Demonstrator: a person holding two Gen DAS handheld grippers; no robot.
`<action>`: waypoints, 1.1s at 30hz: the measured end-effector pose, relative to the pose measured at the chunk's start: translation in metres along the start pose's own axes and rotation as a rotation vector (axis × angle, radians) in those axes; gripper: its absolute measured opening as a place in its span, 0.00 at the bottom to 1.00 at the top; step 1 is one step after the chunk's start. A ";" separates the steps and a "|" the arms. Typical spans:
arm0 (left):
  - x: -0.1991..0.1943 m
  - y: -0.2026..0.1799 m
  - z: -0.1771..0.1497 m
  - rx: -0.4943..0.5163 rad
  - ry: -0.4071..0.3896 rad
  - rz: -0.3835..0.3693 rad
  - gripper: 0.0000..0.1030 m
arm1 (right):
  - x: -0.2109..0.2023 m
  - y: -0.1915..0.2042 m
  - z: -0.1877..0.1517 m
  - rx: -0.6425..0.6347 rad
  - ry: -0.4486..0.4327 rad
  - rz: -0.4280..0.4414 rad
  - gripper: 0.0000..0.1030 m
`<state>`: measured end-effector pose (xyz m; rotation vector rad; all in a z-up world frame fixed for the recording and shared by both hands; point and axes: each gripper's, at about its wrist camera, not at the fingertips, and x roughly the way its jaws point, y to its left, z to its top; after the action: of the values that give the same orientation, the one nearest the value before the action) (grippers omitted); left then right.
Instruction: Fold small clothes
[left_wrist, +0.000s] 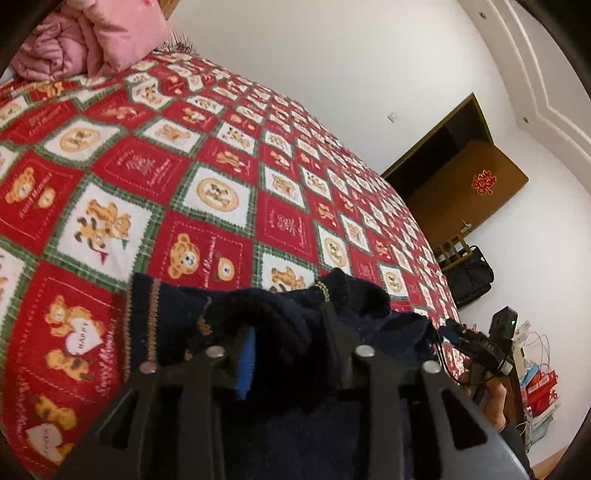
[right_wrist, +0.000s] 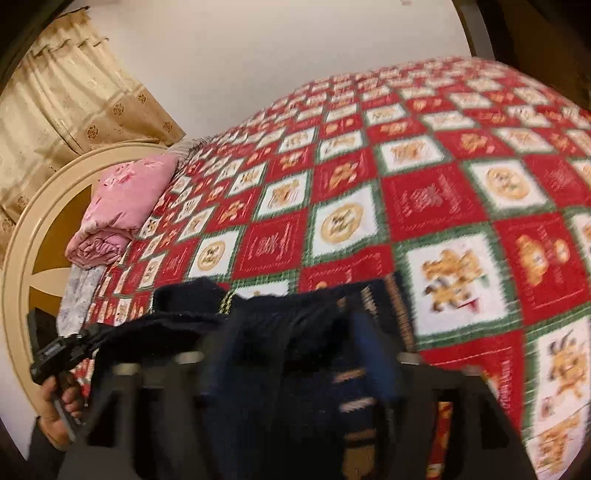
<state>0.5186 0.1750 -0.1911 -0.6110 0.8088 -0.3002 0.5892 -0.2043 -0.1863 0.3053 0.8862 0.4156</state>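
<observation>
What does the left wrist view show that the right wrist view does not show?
Only the left wrist view shows the brown door with a red emblem and a black bag. Only the right wrist view shows the beige curtain and cream headboard. Both show the dark knitted garment, the bear-patterned blanket and pink bedding.

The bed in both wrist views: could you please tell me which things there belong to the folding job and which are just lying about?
Part of the job:
- navy knitted garment, between both sets of jaws
- left gripper
- right gripper
- teddy-bear bedspread, the work surface

Just lying about:
- pink quilt, folded by the headboard
- black bag and wooden door
- beige curtain
</observation>
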 end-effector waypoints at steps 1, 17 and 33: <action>-0.004 0.001 0.000 -0.006 -0.006 0.001 0.38 | -0.006 -0.003 0.002 0.006 -0.021 -0.010 0.77; -0.083 -0.018 -0.089 0.173 -0.009 0.176 0.80 | -0.112 0.004 -0.096 -0.057 0.047 0.006 0.71; -0.069 -0.031 -0.143 0.262 0.046 0.202 0.79 | -0.117 -0.003 -0.125 -0.082 0.083 -0.031 0.52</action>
<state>0.3648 0.1271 -0.2079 -0.2751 0.8521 -0.2308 0.4246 -0.2513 -0.1831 0.2001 0.9511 0.4376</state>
